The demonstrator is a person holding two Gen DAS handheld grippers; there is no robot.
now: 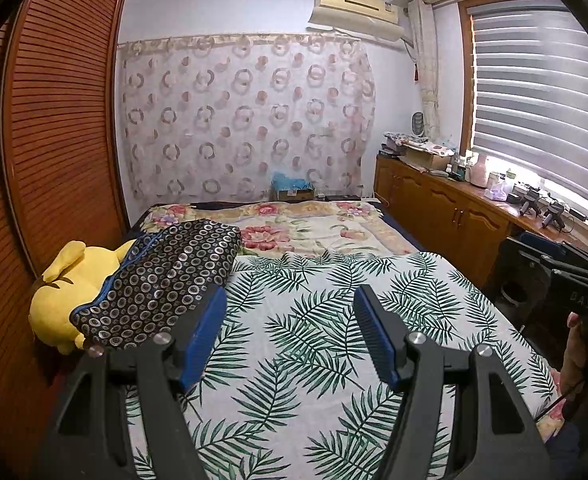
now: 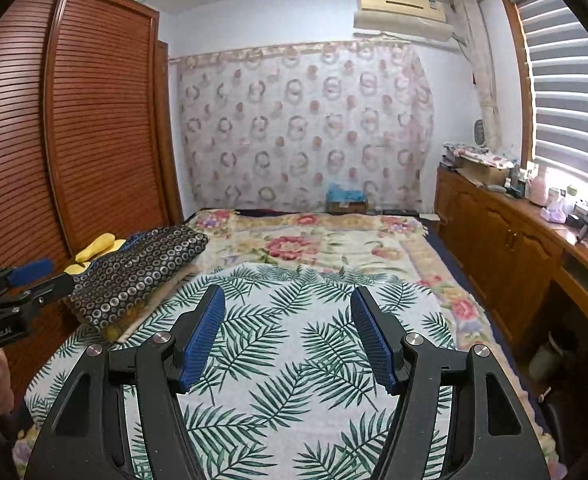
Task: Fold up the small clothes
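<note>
A white cloth with green palm leaves (image 1: 333, 320) lies spread flat over the near part of the bed, also in the right wrist view (image 2: 294, 344). My left gripper (image 1: 290, 296) hangs above it, open, with nothing between its blue pads (image 1: 204, 340). My right gripper (image 2: 286, 294) hovers over the same cloth, open and holding nothing. In the right wrist view the left gripper (image 2: 26, 280) shows at the left edge. A hand (image 1: 577, 344) on the right tool's black body shows at the right edge of the left wrist view. I can pick out no separate small garment in either view.
A dark cushion with silver rings (image 1: 162, 276) lies on a yellow plush toy (image 1: 58, 300) at the bed's left side, beside a slatted wooden wardrobe (image 1: 54, 120). A floral blanket (image 2: 333, 244) covers the far bed. A cluttered wooden cabinet (image 2: 505, 240) runs along the right under the window.
</note>
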